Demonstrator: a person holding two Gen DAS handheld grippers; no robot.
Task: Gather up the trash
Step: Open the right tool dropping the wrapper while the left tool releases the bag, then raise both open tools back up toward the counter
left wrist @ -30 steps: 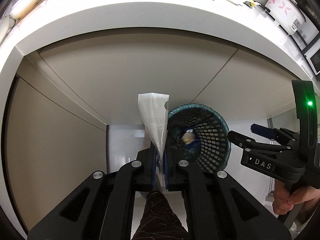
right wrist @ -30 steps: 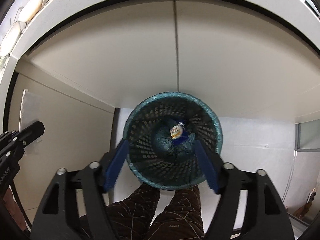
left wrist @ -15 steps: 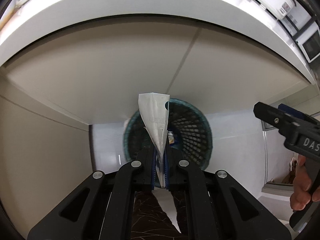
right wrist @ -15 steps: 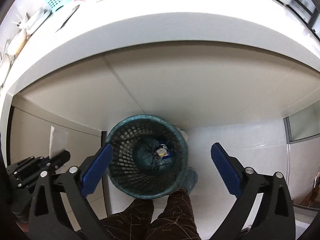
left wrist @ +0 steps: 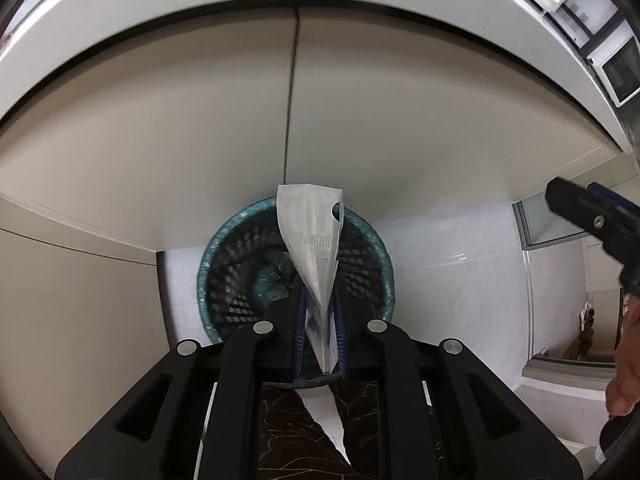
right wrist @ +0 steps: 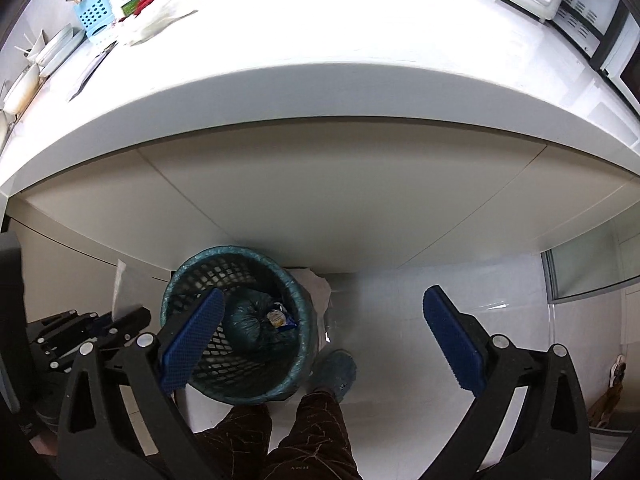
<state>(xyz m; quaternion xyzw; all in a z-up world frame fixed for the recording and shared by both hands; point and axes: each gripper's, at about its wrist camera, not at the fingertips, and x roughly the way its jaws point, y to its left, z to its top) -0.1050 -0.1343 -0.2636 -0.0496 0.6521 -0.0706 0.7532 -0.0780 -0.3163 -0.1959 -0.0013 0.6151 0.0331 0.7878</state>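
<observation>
Pinching a white plastic wrapper (left wrist: 314,248) between its blue pads, the left gripper (left wrist: 318,332) holds it upright directly over the teal mesh bin (left wrist: 224,252) on the floor by the cabinet. Only the right wrist view shows the white counter (right wrist: 360,40) above, with a blue basket (right wrist: 96,16) and scattered packets, and the right gripper (right wrist: 324,336) spread wide with nothing in it. Inside the bin lie a knotted dark bag (right wrist: 248,320) and a small yellow-and-blue packet (right wrist: 280,318).

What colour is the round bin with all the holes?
Teal-lined black mesh waste basket, clearest in the right wrist view.
</observation>
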